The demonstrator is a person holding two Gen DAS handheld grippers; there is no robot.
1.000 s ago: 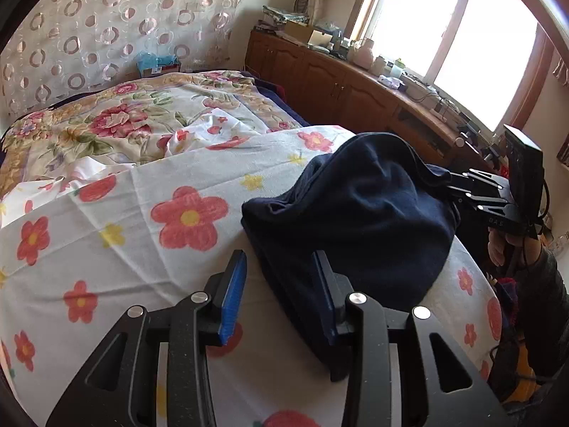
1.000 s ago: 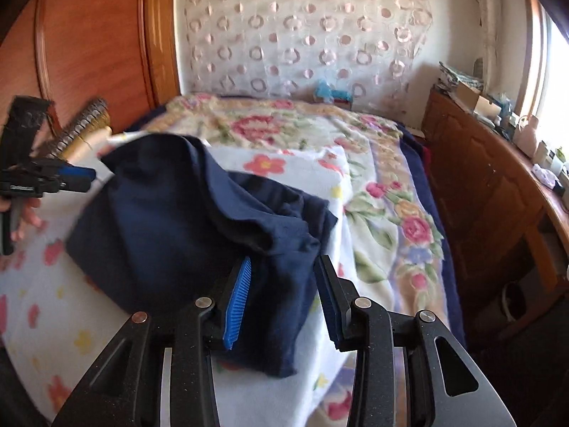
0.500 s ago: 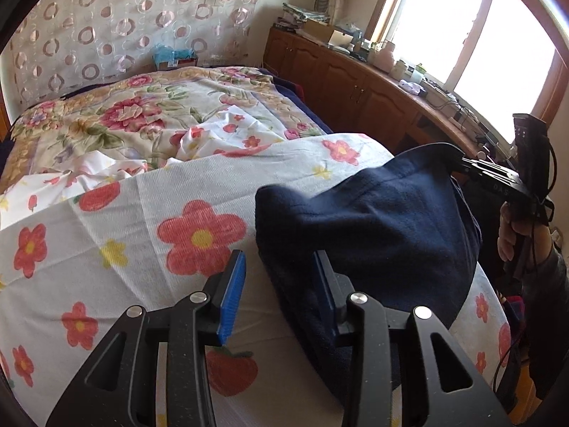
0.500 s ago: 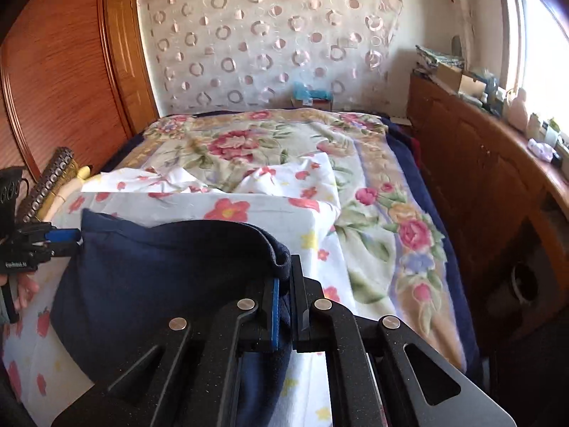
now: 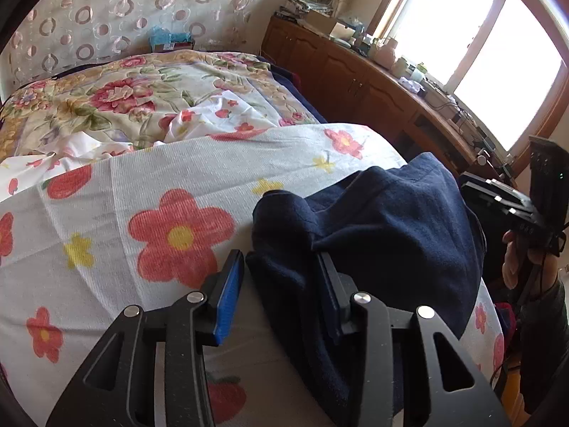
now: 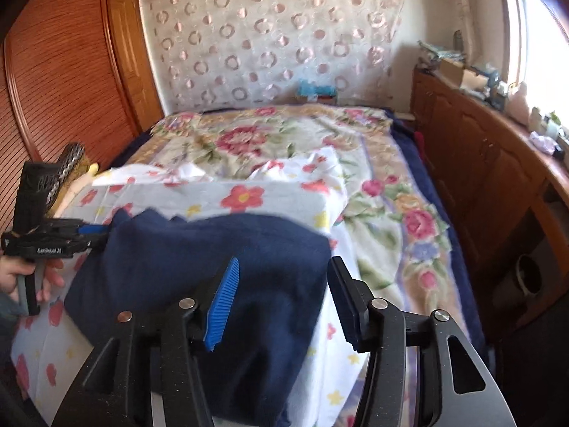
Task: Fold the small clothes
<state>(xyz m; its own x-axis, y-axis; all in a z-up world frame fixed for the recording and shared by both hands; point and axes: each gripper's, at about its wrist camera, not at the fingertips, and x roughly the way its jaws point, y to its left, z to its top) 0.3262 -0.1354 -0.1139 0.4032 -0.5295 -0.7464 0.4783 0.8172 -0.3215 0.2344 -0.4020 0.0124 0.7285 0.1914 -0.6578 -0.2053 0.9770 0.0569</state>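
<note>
Jaws of the right gripper (image 6: 282, 299) have just been opening and stand released, apart above the near edge of the dark navy fleece garment (image 6: 213, 277), its blue ribbed pads pressing on nothing. At nine o'clock in the right wrist view the left gripper (image 6: 93, 234) reaches in level, its blue-tipped fingers at the garment's left corner, a hand (image 6: 32, 277) round its handle.

From the left wrist view that left gripper (image 5: 281, 299) has its jaws parted too, having just been opening a little; a fold of the navy garment (image 5: 384, 235) lies between them, beside the right finger and clear of the left blue pad, so the cloth is not clamped. The garment sits bunched at three o'clock on the white ribbed sheet with red and yellow flowers (image 5: 142, 192). Further off, at twelve o'clock, spreads the cream floral bedspread (image 5: 117, 96), and at two o'clock runs the long brown wooden cabinet (image 5: 355, 74) beneath the bright window (image 5: 480, 53).
</note>
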